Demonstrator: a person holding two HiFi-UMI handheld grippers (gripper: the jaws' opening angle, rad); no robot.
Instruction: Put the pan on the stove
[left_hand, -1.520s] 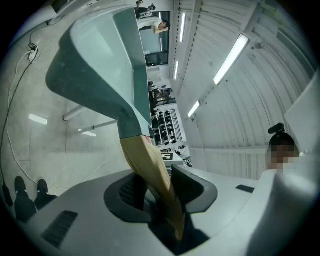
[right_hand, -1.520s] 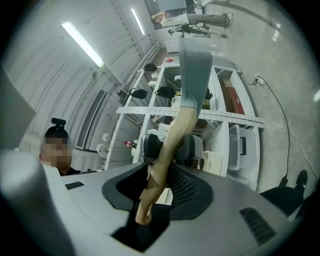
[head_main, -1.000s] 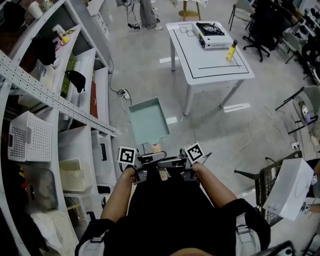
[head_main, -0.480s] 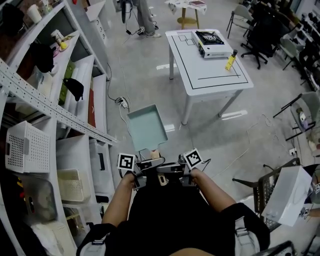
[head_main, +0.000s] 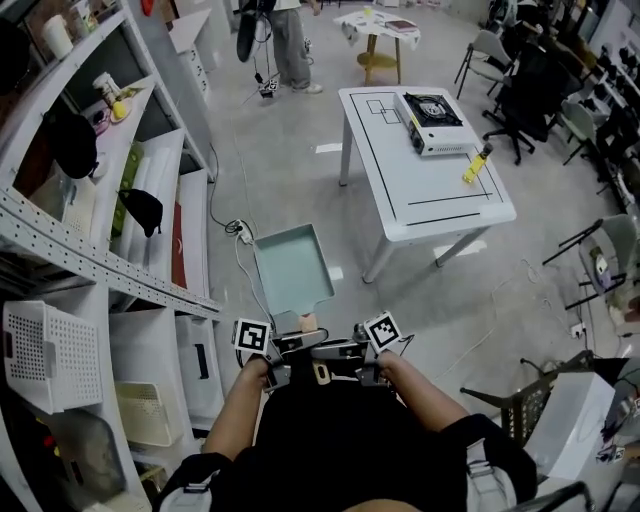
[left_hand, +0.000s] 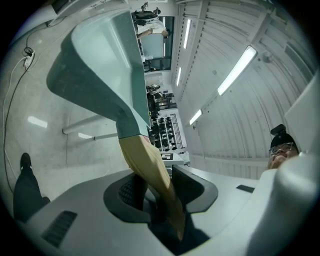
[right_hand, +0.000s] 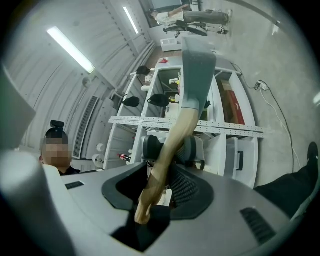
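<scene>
While the left gripper (head_main: 298, 342) and right gripper (head_main: 338, 348) both clamp its wooden handle (head_main: 307, 322), the teal pan (head_main: 292, 265) hangs over the floor, well apart from the stove (head_main: 434, 122). The carry looks under way; next comes crossing to the desk (head_main: 400, 195). Shelving (head_main: 100, 250) flanks the left, a floor cable (head_main: 238, 230) lies ahead, and a yellow bottle (head_main: 474, 165) stands near the stove.

My pan (head_main: 291, 268) sits slightly lower in the frame now, and the table (head_main: 395, 190) with the stove (head_main: 432, 123) has slid down from the upper right toward the middle.
</scene>
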